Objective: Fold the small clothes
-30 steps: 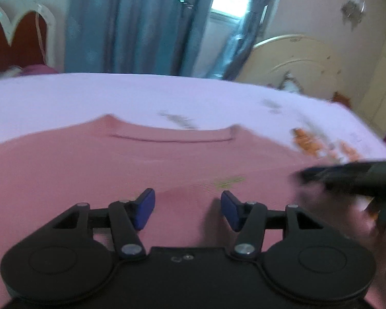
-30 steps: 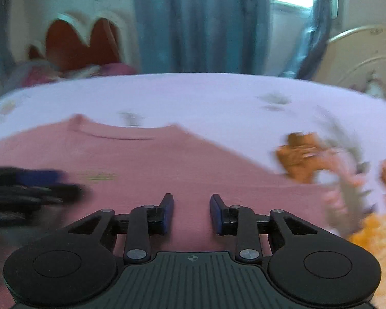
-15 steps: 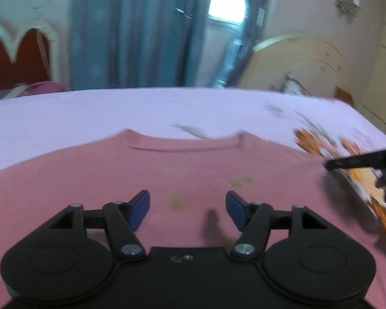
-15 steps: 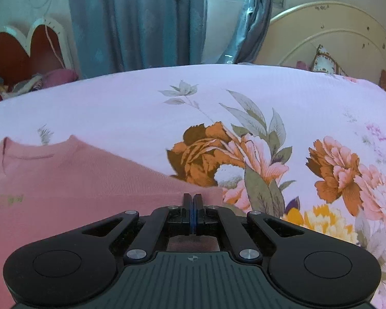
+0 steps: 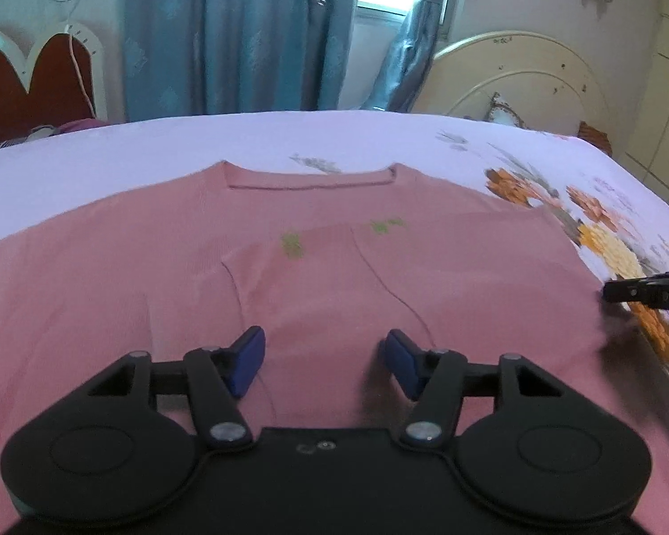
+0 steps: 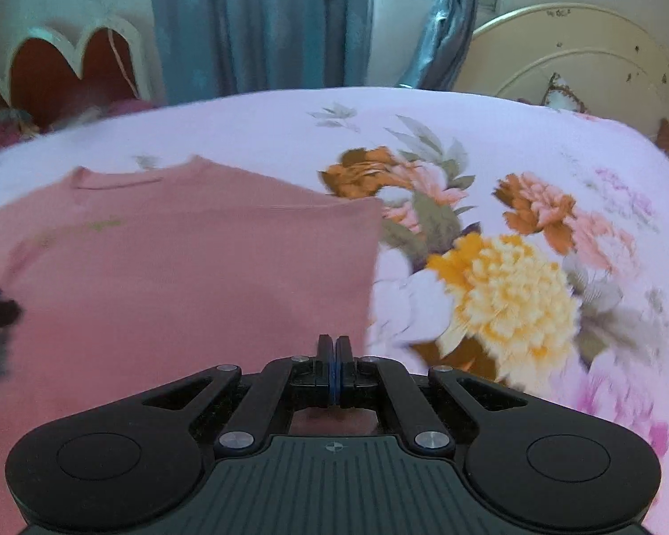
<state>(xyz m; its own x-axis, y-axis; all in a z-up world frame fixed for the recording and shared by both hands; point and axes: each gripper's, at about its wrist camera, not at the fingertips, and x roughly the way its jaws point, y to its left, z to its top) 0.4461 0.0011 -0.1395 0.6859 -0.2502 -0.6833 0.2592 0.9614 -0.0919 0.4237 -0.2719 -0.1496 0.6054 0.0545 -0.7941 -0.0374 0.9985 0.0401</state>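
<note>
- The pink knitted top with a ribbed neckline (image 5: 316, 267) lies spread on the pale lilac bedsheet printed with orange and yellow flowers (image 6: 513, 178), neckline pointing away from both cameras toward the curtains.
- Its right side looks already turned in: a straight vertical edge runs along that side in the right wrist view, and the left wrist view shows overlapping layers with diagonal creases across the middle.
- The left side reaches out of frame, so I judge the folding to be at an early stage, with the left part and the lengthwise fold not yet done.
- The right gripper (image 6: 333, 372) sits low at the near right edge of the top, its jaws pressed together; pink cloth shows right behind them, so it seems to be pinching the garment's edge, though the pinch itself is hidden.
- The left gripper (image 5: 325, 361) hovers over the lower middle of the top, its blue pads (image 5: 245, 359) spread wide with nothing between them, pointing toward the neckline.
- In the left wrist view the right gripper's tip shows at the garment's right border.
</note>
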